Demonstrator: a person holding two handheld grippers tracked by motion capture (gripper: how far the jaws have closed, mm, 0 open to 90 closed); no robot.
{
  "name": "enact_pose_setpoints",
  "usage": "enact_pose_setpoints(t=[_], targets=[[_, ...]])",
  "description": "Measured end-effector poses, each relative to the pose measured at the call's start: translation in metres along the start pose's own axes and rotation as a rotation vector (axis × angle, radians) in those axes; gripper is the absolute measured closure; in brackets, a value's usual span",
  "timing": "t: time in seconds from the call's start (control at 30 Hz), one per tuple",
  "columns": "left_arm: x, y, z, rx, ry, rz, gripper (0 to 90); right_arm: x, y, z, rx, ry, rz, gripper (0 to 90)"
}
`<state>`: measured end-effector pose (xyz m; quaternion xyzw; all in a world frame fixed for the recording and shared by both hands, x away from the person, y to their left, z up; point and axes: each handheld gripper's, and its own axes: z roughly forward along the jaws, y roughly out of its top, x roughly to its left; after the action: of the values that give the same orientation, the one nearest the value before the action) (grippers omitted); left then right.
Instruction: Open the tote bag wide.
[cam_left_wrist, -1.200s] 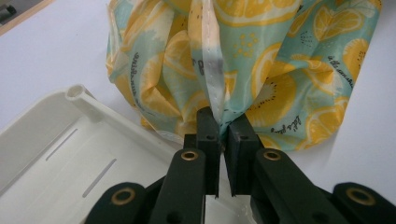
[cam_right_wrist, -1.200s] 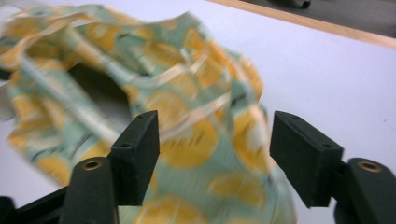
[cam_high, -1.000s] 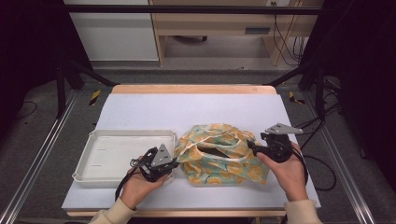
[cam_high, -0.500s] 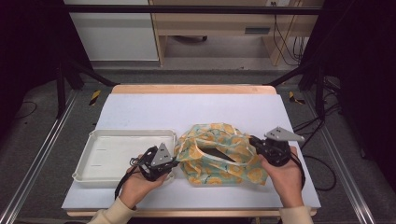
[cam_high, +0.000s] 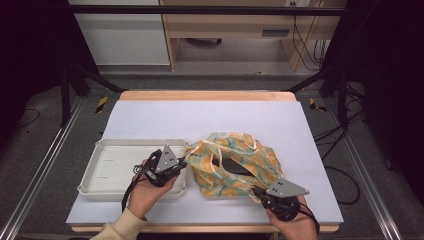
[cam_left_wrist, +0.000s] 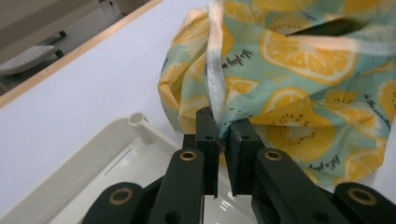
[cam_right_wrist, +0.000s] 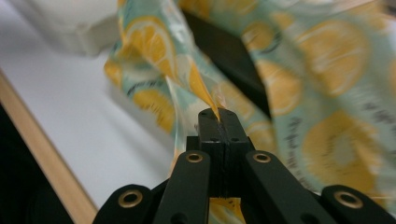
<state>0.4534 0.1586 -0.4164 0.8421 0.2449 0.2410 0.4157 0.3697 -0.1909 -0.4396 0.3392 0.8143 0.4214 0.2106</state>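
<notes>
The right gripper (cam_high: 258, 191) had come down and toward the near edge of the tabletop (cam_high: 165, 119) since a second earlier, when it was level with the right end of the lemon-print fabric bag (cam_high: 235, 165). Its jaws had just been closing and now stood pressed together on a fold of the bag's near rim, the cloth rising in a peak from between them in the right gripper view (cam_right_wrist: 217, 122). The left gripper (cam_high: 183, 162) had hardly moved; its jaws were clamped on the bag's white-edged seam at the left side, seen close in the left gripper view (cam_left_wrist: 223, 135). With both sides pinched, the bag's mouth seemed ready to be pulled wider or lifted; a dark object (cam_high: 235, 167) lay inside the opening, too shadowed to identify.

The bag lay slumped on the front half of the tabletop, right of centre, its left side just beside the white plastic tray (cam_high: 100, 170), which held nothing that could be made out. The left hand (cam_high: 147, 192) rested over the tray's near right corner.

The tabletop was a pale sheet over a wooden board whose edge showed along the far side. Metal rails ran on either side, black stand legs and cables crossed the grey floor, and a light wooden desk (cam_high: 225, 30) stood beyond
</notes>
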Motion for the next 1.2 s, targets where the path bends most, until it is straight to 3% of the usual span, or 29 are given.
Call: enact_pose_setpoints(t=[0.17,0.37,0.57,0.7,0.87,1.07,1.2], targets=[[0.003,0.0,-0.005,-0.026,0.01,-0.013,85.0,0.002,-0.009,0.011,0.097,-0.007,-0.038,90.0],[0.008,0.002,-0.01,-0.056,0.025,-0.025,85.3,0.003,-0.01,0.009,0.139,-0.043,-0.103,90.0],[0.015,0.0,-0.015,-0.059,0.038,-0.04,85.7,-0.003,-0.016,0.008,0.181,-0.088,-0.11,90.0],[0.014,-0.001,-0.014,-0.049,0.028,-0.038,85.6,-0.006,-0.016,0.004,0.157,-0.101,-0.088,88.3],[0.01,-0.002,-0.011,-0.03,0.011,-0.023,85.7,-0.006,-0.011,0.002,0.114,-0.085,-0.053,56.6],[0.007,-0.005,-0.008,-0.017,-0.005,-0.019,85.5,-0.009,0.0,-0.009,0.037,-0.081,0.004,28.7],[0.005,-0.006,-0.007,-0.008,-0.007,-0.014,85.5,-0.016,0.018,-0.016,-0.005,-0.074,0.019,23.0]])
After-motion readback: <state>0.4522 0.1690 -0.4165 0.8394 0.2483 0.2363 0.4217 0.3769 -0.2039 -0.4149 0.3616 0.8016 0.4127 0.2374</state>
